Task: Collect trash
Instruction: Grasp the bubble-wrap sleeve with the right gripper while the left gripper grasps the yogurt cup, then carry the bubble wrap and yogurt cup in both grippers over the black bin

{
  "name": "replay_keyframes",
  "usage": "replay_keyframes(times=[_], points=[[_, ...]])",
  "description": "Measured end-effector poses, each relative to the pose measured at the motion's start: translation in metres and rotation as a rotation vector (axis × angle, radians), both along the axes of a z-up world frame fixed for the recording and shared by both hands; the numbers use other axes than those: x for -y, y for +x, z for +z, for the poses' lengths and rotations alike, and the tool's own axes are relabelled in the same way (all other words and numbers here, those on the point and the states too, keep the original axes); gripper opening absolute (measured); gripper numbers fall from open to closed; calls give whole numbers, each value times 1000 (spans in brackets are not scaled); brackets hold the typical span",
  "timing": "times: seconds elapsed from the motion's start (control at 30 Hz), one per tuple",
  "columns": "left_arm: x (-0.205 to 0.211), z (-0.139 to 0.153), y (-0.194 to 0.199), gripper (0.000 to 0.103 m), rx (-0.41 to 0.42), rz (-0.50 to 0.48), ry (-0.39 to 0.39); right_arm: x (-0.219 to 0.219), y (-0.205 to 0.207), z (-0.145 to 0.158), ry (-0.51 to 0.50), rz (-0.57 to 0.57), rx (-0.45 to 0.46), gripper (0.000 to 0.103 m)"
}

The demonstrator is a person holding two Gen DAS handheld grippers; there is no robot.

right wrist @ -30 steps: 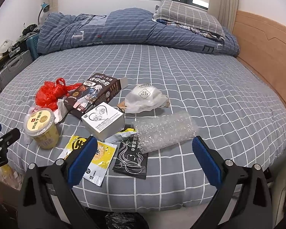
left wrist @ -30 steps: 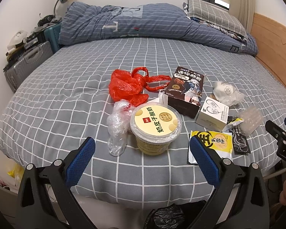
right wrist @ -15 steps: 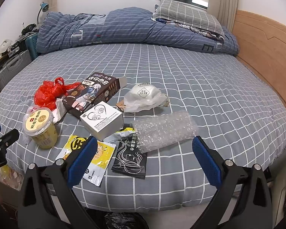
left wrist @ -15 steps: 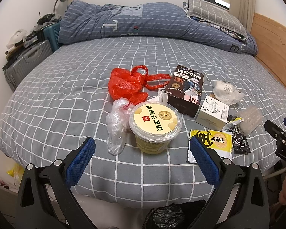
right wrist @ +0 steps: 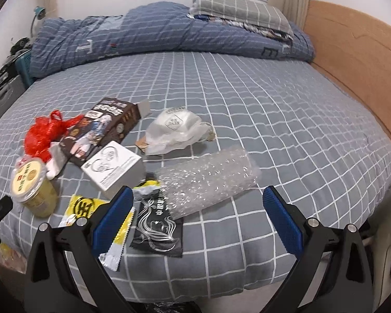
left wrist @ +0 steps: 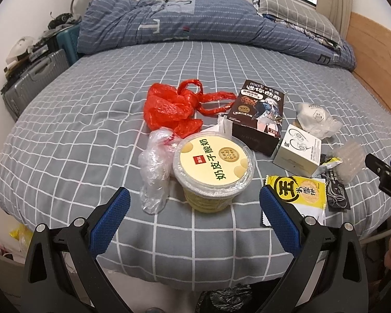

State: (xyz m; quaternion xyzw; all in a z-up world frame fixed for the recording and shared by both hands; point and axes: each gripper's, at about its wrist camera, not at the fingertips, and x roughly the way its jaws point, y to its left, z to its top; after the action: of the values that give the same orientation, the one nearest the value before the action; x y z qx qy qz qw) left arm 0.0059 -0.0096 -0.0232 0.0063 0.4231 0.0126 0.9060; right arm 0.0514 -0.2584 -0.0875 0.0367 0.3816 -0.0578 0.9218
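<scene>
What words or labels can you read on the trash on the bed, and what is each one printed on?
"奶皮子酸奶": lid of the yogurt tub.
"迷你曲奇": top of the dark cookie box.
"王" in a black circle: yellow snack packet.
White earphone box, face mask, black sachet: print too small or blurred to read.

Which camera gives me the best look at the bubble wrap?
The right wrist view: the bubble wrap lies whole and close, just ahead of the open right gripper. The left wrist view shows only a small, distorted piece near its right edge.
</scene>
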Motion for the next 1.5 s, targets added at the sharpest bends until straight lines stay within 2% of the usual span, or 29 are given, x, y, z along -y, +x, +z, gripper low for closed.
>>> replay_keyframes(times=[0.17, 0.33, 0.57, 0.8, 0.93, 1.0, 1.13, 1.2, 1.3, 1.4, 1.5], points=[[6, -10, 13, 97, -32, -17, -29, 19, 17, -13, 75, -71, -62, 96], [13, -20, 26, 97, -60, -14, -38, 33, 30, -31, 221, -129, -132, 96], [13, -30, 40, 97, -85, 8, -54, 39, 49, -46, 316, -166, -188, 92], [13, -38, 51, 97, -106, 19, -62, 36, 68, -54, 307, -157, -208, 91], [12, -42, 57, 96, -114, 30, -59, 43, 78, -61, 344, -174, -226, 88], [12, -44, 58, 96, -117, 32, -52, 48, 81, -64, 381, -175, -235, 83], [14, -48, 63, 89, -125, 25, -43, 53, 81, -66, 415, -173, -234, 72], [15, -50, 64, 86, -133, 22, -38, 54, 80, -66, 424, -156, -233, 61], [15, -53, 67, 79, -143, 15, -37, 54, 79, -65, 434, -133, -230, 50], [15, -52, 67, 79, -133, 15, -39, 55, 77, -61, 424, -131, -219, 39], [15, -52, 67, 78, -129, 12, -39, 56, 75, -58, 417, -129, -207, 34]])
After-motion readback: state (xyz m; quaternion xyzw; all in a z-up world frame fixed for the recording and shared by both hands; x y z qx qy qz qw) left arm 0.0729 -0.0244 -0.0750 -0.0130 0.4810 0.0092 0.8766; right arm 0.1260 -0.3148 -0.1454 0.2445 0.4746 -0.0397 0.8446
